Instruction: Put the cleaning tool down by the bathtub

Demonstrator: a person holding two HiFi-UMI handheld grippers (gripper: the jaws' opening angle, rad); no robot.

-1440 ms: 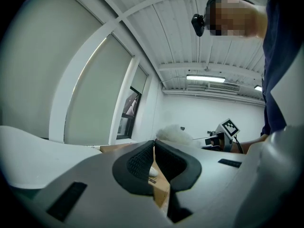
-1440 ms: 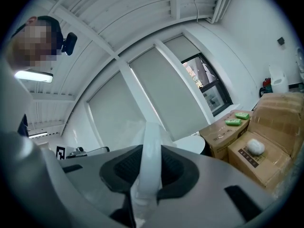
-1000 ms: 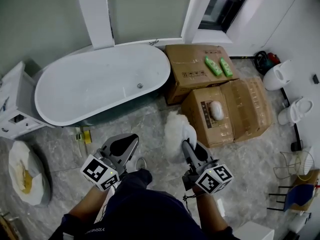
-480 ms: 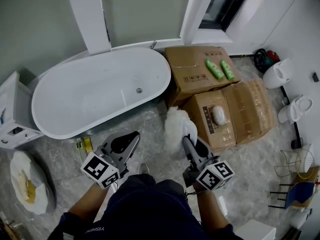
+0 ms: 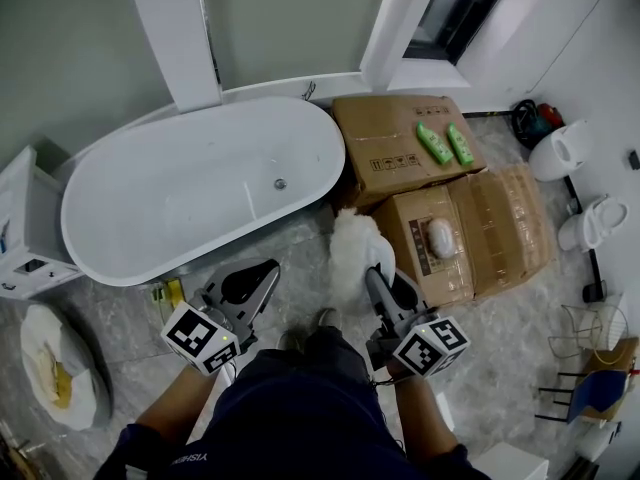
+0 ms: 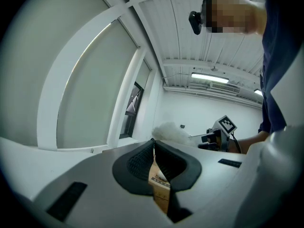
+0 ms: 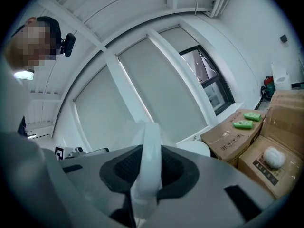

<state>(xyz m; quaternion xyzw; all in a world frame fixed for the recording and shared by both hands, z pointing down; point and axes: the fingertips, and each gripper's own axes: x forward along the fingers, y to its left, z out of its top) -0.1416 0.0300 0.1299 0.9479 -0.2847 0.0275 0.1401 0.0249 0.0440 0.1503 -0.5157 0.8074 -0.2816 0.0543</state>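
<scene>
The cleaning tool [image 5: 352, 251] is a fluffy white duster on a pale handle. My right gripper [image 5: 385, 270] is shut on that handle [image 7: 150, 160], and the fluffy head sticks out over the marble floor next to the tub's right end. The white oval bathtub [image 5: 190, 188] lies ahead and to the left; its rim [image 7: 195, 149] also shows in the right gripper view. My left gripper [image 5: 262, 272] hangs level in front of the tub's near side, its jaws shut [image 6: 153, 142] with nothing in them. From the left gripper view the duster [image 6: 170, 131] shows to the right.
Cardboard boxes [image 5: 395, 133] [image 5: 480, 228] stand right of the tub, with two green bottles [image 5: 445, 143] and a white lump [image 5: 440, 236] on top. A white cabinet [image 5: 25, 238] flanks the tub's left end. White fixtures [image 5: 560, 150] line the right wall.
Both grippers have moved forward together toward the tub and the boxes, which now sit lower and nearer in the head view. The right gripper's hold on the duster is the same.
</scene>
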